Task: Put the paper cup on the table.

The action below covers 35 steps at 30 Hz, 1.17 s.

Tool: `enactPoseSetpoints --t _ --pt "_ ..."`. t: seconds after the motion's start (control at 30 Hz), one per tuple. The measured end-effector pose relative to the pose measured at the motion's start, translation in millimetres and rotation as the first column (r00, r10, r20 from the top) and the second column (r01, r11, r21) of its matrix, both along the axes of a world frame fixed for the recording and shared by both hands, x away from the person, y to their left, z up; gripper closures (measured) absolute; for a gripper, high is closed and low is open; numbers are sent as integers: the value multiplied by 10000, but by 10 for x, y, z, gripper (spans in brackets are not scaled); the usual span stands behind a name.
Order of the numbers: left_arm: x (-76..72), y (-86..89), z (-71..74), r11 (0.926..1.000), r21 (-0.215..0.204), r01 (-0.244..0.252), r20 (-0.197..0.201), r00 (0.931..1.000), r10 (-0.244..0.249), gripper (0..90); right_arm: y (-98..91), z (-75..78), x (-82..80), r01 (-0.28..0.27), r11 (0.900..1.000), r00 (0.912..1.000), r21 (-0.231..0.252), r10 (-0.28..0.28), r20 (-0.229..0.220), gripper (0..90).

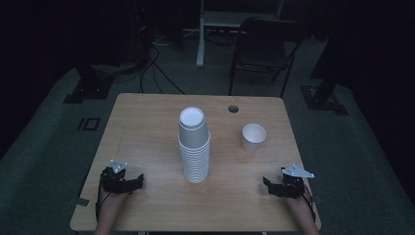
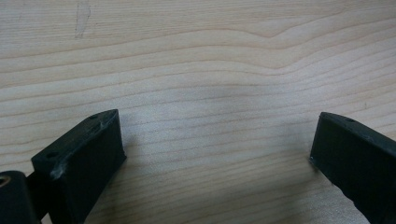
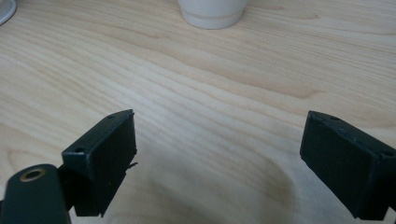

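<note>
- High view: a wooden counter (image 1: 147, 122) carries a tall stack of white cups (image 1: 194, 147) at about its middle, standing upright with the open mouth of the top cup facing up.
- A single white cup (image 1: 253, 136) stands upright toward the counter's right edge, apart from the stack and a little nearer the far edge than the stack's base.
- A small round hole (image 1: 233, 108) sits in the counter close to the far edge, just beyond the single cup.
- The left gripper (image 1: 139, 179) rests low at the counter's near left corner, held by a hand (image 1: 108, 203) that comes in from the near edge; it points toward the stack but is well apart from it.
- The right gripper (image 1: 265, 182) rests at the near right corner, also well apart from both the stack and the single cup.
- Left gripper view: the left gripper (image 2: 217, 140) has its jaws spread wide, with bare wood grain between them and nothing held.
- Right gripper view: the right gripper (image 3: 219, 140) likewise has its jaws wide apart and holds nothing.
- In that same view the base of a white cup (image 3: 212, 13) stands at the top, well ahead of the jaws, and the edge of another white thing (image 3: 5, 10) shows at the top left corner; which cup is which cannot be told from this view.
- Beyond the counter's far edge a dark folding chair (image 1: 266, 49) stands on the floor.
</note>
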<state>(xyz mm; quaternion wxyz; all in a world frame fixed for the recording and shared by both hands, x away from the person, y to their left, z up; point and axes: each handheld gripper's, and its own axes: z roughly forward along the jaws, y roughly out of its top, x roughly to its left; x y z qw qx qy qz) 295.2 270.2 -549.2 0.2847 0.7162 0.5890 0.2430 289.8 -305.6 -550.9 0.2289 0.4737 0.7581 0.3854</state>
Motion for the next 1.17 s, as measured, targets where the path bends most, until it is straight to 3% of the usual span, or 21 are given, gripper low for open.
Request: enactPoseSetpoints --t 0.43,0.63,0.73,0.83,1.17 --pt "0 0 1 10000 35 14 -14 10000 -14 28 -100 -17 -158 981 9942 9944 -447 -997 -351 102" --pt "0 -1 0 10000 30 10 -14 10000 -10 29 -135 -33 -130 1812 9798 9798 -851 -1873 -707 102" --pt "0 -1 0 10000 35 10 -12 10000 -10 29 -154 -36 -123 2110 9744 9725 -776 -2173 -837 102" --pt "-1 -1 0 10000 27 -3 -5 10000 3 29 -184 -39 -110 2246 9730 9678 -535 -2291 -1045 111" --pt "-4 -1 0 10000 26 -21 -5 10000 21 29 -183 -39 -110 2262 9725 9674 -548 -2308 -1041 110"
